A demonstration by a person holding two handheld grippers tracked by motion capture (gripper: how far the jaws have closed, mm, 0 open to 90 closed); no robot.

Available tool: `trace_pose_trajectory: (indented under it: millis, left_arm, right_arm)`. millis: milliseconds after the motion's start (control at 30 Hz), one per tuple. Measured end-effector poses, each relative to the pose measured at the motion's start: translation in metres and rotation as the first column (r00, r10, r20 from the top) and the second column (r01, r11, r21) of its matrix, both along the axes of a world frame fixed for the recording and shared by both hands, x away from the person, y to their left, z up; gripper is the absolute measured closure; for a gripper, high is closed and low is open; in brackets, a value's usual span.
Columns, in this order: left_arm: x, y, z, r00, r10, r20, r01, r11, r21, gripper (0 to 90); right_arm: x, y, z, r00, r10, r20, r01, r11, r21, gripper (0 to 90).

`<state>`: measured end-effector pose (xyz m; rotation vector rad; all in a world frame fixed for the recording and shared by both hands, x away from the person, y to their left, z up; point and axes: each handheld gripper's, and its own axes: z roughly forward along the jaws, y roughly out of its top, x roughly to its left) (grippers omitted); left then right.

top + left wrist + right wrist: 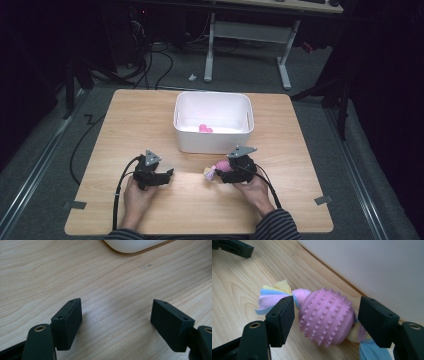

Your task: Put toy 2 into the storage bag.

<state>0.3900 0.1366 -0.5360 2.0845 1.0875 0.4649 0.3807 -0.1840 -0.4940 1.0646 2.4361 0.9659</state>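
A pink knobbly ball toy (325,312) with pastel fabric tufts at both ends lies on the wooden table (200,210), just in front of the white bin (214,144). My right gripper (326,320) has its jaws on either side of the ball, with a thin gap at each pad, so it is open. In the high view that right gripper (223,173) is at the toy (212,171). My left gripper (116,320) is open over bare wood with nothing between its jaws; in the high view this left gripper (167,176) sits left of centre.
A small pink object (205,129) lies inside the bin. The bin's wall (374,265) stands close behind the toy, and its corner (132,245) is ahead of the left gripper. The left gripper's jaw (234,248) shows beyond the toy. Tape marks sit near the table's front corners.
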Motion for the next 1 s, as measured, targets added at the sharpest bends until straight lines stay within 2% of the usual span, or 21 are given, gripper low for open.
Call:
trace_pose_trajectory:
  millis: [167,333,667,1000]
  left_arm:
    - [0.0,0.0,0.0,1.0,-0.001,-0.002,0.001,1.0,0.0,25.5]
    - [0.0,0.0,0.0,1.0,-0.001,-0.002,0.001,1.0,0.0,25.6]
    - [0.0,0.0,0.0,1.0,-0.003,-0.002,0.003,1.0,0.002,25.0]
    - [0.0,0.0,0.0,1.0,-0.003,-0.002,0.003,1.0,0.003,25.0]
  right_arm:
    - [0.0,0.003,-0.004,1.0,-0.001,0.0,0.001,0.9993,-0.036,30.3]
    - [0.0,0.003,-0.004,1.0,0.003,0.009,-0.003,0.9987,-0.051,33.2]
    - [-0.002,-0.001,-0.003,0.9999,0.014,0.008,-0.014,0.9991,-0.039,33.9]
    - [-0.013,-0.014,0.013,0.9994,0.008,0.033,-0.008,1.0,-0.006,34.0]
